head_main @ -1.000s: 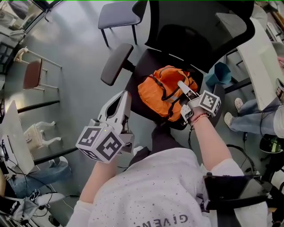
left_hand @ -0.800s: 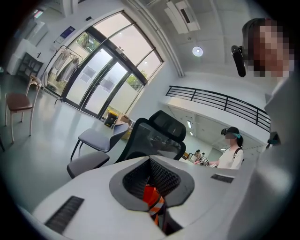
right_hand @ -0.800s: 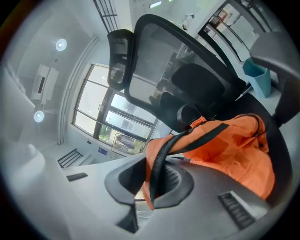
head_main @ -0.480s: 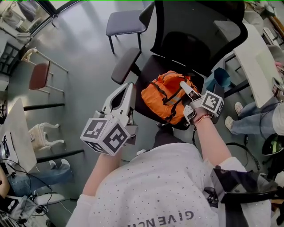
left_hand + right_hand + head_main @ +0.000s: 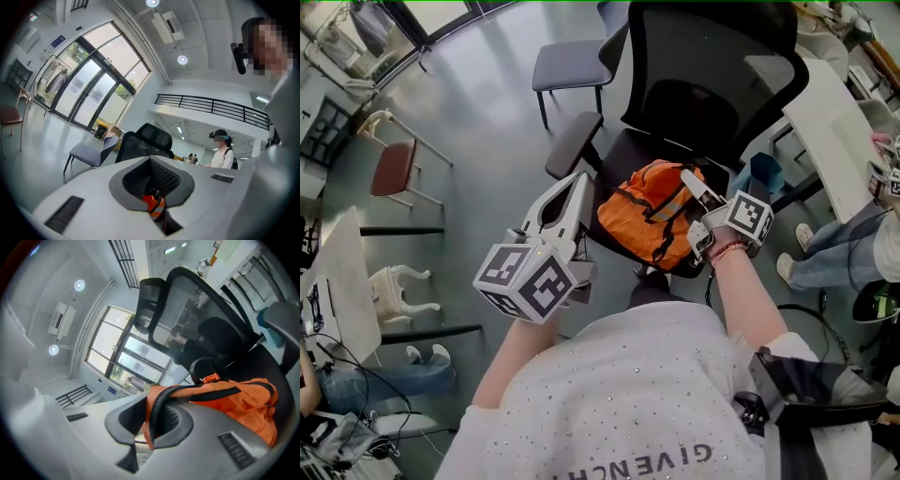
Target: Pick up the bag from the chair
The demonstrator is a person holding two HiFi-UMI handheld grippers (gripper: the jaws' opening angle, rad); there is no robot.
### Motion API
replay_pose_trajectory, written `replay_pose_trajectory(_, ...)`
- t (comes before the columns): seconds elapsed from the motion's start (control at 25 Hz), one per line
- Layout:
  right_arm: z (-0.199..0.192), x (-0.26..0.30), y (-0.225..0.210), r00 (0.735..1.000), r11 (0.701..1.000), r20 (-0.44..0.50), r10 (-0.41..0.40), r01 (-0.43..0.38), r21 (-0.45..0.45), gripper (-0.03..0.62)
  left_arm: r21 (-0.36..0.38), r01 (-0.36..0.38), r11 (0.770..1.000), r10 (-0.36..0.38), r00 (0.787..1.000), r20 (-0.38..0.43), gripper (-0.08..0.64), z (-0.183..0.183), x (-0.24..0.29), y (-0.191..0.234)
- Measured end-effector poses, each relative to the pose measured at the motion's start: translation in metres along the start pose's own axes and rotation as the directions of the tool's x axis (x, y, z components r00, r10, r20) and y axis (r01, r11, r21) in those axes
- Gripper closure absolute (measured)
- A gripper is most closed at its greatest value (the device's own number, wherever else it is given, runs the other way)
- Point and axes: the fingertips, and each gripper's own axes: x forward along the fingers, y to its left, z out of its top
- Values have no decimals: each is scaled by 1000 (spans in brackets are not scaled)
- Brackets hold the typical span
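While the orange bag (image 5: 649, 214) lies over the front of the black office chair (image 5: 712, 56) in the head view, it sits between the two tools. The right gripper (image 5: 686, 178) is laid across its far right shoulder, and the left gripper (image 5: 579, 180) is just beside its left edge, near the chair's armrest (image 5: 572, 143). The bag's longer side runs roughly from one tool to the other. This view does not show whether its underside is clear of the seat. In the left gripper view the fingers (image 5: 197, 187) are pressed together and nip a small orange tab (image 5: 153, 206) with a grey stripe low in their slot. It is probably a loose end of the bag, though no link to the bag can be seen there. Beyond them stand the chair back and a grey side chair (image 5: 86, 154). In the right gripper view the fingers (image 5: 220, 427) are clamped on a black-edged orange strap (image 5: 153, 416). The strap loops through them and runs off to the right, where the body of the bag sags against the dark seat. The weight therefore seems to hang from the right hand, to the side of its grip, so a clean lift likely depends on both hands rising together.
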Motion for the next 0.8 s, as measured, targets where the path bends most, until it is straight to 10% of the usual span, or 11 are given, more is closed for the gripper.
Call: replay_pose_trajectory(0.8,-16,-23,71,994,995,43,103,-103,-4,566,32,60,998,-61,997,57,548,15,-42,-27)
